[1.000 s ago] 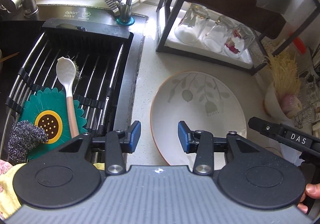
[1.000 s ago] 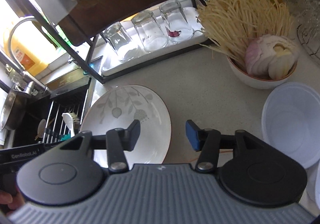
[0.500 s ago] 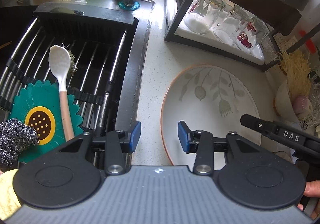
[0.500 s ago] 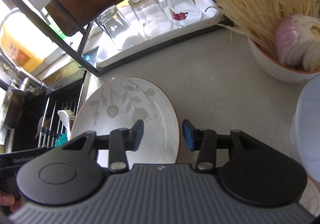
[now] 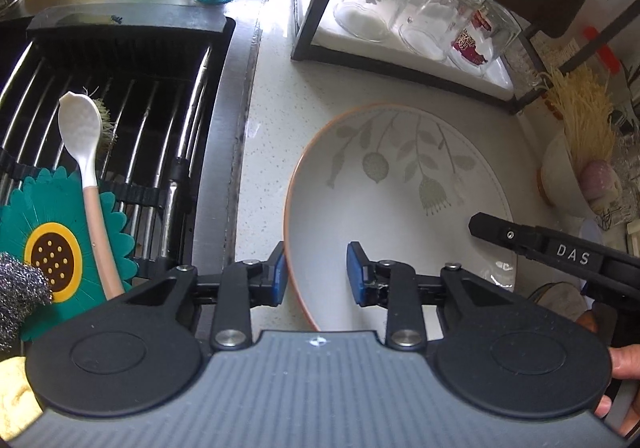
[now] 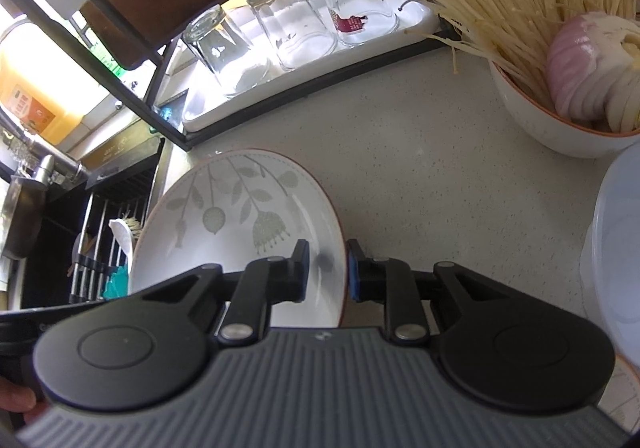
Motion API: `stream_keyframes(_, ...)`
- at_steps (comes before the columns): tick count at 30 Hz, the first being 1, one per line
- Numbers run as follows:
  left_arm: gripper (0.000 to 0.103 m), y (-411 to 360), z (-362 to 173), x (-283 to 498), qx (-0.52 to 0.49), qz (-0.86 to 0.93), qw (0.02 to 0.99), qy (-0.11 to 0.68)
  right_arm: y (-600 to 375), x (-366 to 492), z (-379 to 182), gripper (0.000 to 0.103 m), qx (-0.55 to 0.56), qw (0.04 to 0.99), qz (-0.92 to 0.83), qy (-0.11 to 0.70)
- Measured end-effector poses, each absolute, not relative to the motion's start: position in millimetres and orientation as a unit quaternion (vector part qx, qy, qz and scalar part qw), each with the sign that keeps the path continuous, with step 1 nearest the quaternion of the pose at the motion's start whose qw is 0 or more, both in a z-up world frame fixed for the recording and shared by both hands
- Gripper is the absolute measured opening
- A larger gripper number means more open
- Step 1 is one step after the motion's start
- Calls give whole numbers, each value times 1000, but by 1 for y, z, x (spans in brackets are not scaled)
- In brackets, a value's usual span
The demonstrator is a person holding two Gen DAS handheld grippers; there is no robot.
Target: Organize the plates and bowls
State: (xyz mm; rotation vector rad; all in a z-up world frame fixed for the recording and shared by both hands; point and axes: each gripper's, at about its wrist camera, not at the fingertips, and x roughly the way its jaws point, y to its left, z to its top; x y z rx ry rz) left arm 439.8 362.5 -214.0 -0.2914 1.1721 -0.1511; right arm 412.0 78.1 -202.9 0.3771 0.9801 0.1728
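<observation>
Both grippers now sit closer on the plate [image 5: 400, 208], frame centre, on the countertop [image 6: 420, 168]; left gripper [image 5: 316, 274] parted, straddling its left rim; right gripper [image 6: 327, 270] narrowed around right rim, contact unclear; noodle bowl [image 6: 560, 128] upper right

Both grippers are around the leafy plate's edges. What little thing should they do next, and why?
Probably squeeze shut. The left gripper is open astride the plate's left rim, and the right gripper is open astride its right rim. The plate lies flat on the counter, so neither can lift it before gripping.
</observation>
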Motion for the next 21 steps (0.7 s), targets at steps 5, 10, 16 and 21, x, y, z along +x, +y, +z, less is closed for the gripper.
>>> stream_keyframes(5,35,363,-212,436,-129,-73,819,554,76,406,-203,22,192,860,81,466)
stream_keyframes(10,34,362,-197,428,-124,-67,828,543,76,399,-195,22,193,861,91,462)
stream_keyframes(16,34,355,-180,416,-123,-65,831,538,71,385,-181,22,191,868,100,447)
stream_keyframes(21,33,345,-166,403,-117,-70,835,533,62,369,-171,22,195,872,99,438)
